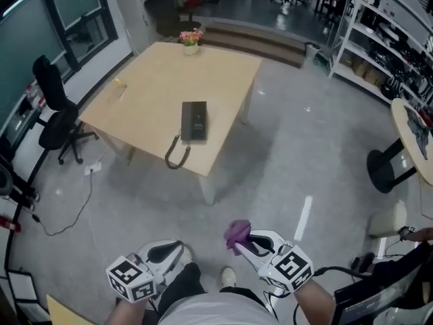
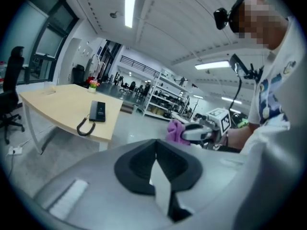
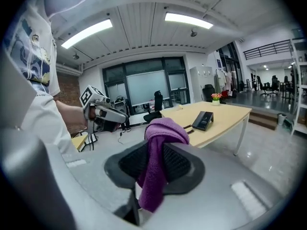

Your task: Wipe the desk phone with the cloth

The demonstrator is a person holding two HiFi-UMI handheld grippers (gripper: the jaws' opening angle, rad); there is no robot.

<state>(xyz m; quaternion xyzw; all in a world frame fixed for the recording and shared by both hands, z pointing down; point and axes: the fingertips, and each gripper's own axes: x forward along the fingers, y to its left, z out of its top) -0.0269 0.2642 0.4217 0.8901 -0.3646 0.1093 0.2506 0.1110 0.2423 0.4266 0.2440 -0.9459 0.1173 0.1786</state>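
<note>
A black desk phone [image 1: 194, 121] lies on the light wooden desk [image 1: 145, 93], its coiled cord [image 1: 176, 156] hanging off the near edge; the phone [image 2: 98, 111] [image 3: 203, 120] is also small in both gripper views. I stand on the floor well short of the desk. My right gripper [image 1: 245, 241] is shut on a purple cloth [image 1: 237, 233] [image 3: 157, 163] bunched between its jaws. My left gripper [image 1: 177, 249] [image 2: 154, 164] is shut with nothing in it, low beside my legs. The right gripper and the cloth [image 2: 175, 131] appear in the left gripper view.
A pink flower pot [image 1: 191, 41] stands at the desk's far edge. A black office chair [image 1: 56, 107] sits left of the desk, with cables on the floor [image 1: 74, 215]. Shelving [image 1: 385, 39] and a round table [image 1: 414, 137] stand to the right. Grey floor lies between me and the desk.
</note>
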